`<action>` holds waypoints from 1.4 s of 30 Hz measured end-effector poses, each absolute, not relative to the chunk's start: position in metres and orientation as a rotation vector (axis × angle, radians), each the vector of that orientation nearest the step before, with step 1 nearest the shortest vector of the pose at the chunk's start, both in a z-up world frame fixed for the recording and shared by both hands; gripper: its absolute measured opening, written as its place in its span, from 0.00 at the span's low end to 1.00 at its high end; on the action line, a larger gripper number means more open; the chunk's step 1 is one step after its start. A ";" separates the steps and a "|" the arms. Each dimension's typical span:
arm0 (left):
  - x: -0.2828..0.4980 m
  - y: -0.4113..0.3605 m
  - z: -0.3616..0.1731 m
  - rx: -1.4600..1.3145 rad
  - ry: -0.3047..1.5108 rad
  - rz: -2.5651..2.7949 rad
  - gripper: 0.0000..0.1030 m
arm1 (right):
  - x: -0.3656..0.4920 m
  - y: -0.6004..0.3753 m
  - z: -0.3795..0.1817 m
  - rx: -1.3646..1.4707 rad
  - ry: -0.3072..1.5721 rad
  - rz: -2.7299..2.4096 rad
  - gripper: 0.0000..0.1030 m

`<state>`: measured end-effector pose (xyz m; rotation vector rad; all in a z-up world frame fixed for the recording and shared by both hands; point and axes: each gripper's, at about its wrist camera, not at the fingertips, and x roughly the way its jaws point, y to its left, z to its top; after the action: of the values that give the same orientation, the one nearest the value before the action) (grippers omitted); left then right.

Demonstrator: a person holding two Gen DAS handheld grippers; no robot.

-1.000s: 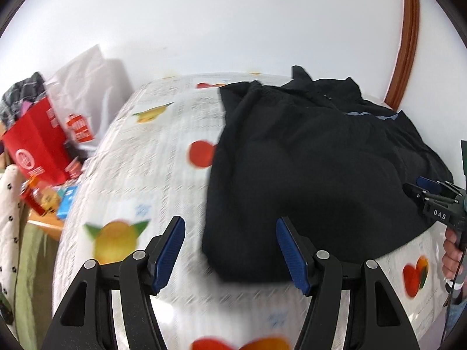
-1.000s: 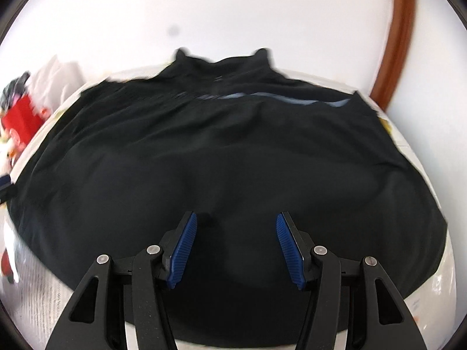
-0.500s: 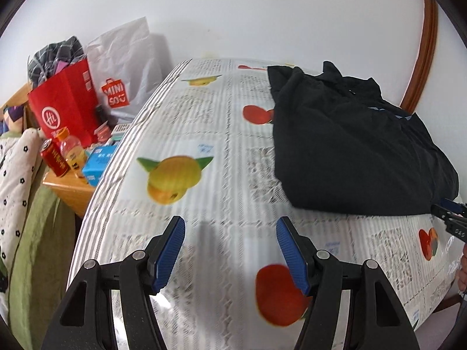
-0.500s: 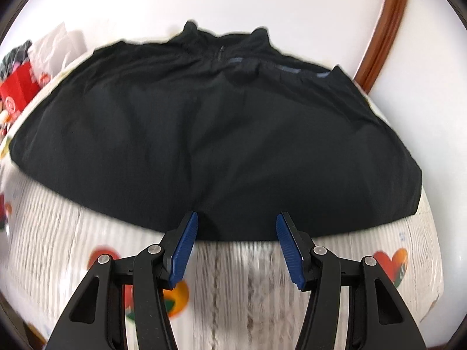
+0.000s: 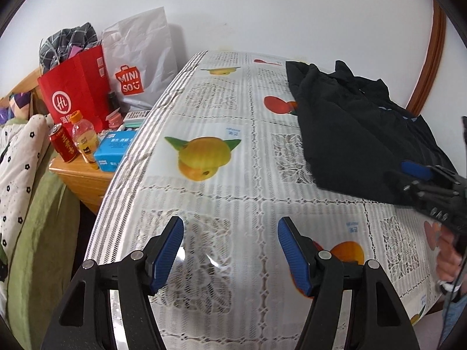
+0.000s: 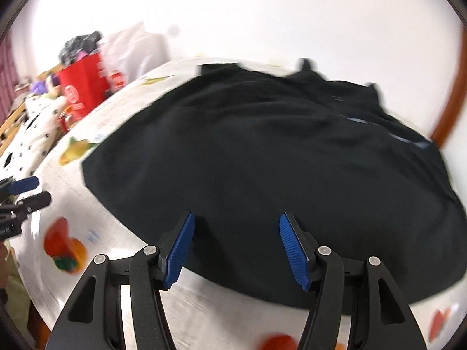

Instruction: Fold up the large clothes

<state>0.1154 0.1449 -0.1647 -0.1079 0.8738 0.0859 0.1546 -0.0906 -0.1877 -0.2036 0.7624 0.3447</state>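
Both jaws stand spread and empty: our left gripper (image 5: 230, 250) over bare fruit-print tablecloth (image 5: 221, 192), our right gripper (image 6: 235, 246) above the black jacket's (image 6: 262, 157) near hem. Risk: pinching several layers, dragging the slippery pile crooked.

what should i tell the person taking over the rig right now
Left gripper: open, empty, over bare tablecloth, apart from the garment.
Right gripper: open, empty, at the near hem of the black garment.
The garment lies in a compact, seemingly folded shape on the table's right side, collar toward the wall.
Left to do: judge whether another fold is needed; nothing is gripped.
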 end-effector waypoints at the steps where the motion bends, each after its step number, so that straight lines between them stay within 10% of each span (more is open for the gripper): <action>1: 0.116 0.146 -0.165 -0.113 0.874 0.086 0.63 | 0.155 -0.079 -0.190 -0.217 0.770 0.373 0.58; 15: 0.114 0.162 -0.175 -0.167 0.878 0.062 0.65 | 0.142 0.027 -0.202 -0.553 0.679 0.439 0.64; 24: 0.114 0.161 -0.174 -0.176 0.876 0.065 0.65 | 0.167 0.043 -0.195 -0.523 0.715 0.439 0.11; 42: 0.129 0.086 -0.140 -0.126 0.802 -0.095 0.65 | 0.162 -0.185 -0.080 0.225 0.432 0.316 0.07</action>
<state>0.1292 0.0862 -0.1397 -0.1265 0.8016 -0.0954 0.1620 -0.1848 -0.0803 0.2252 0.4324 0.3161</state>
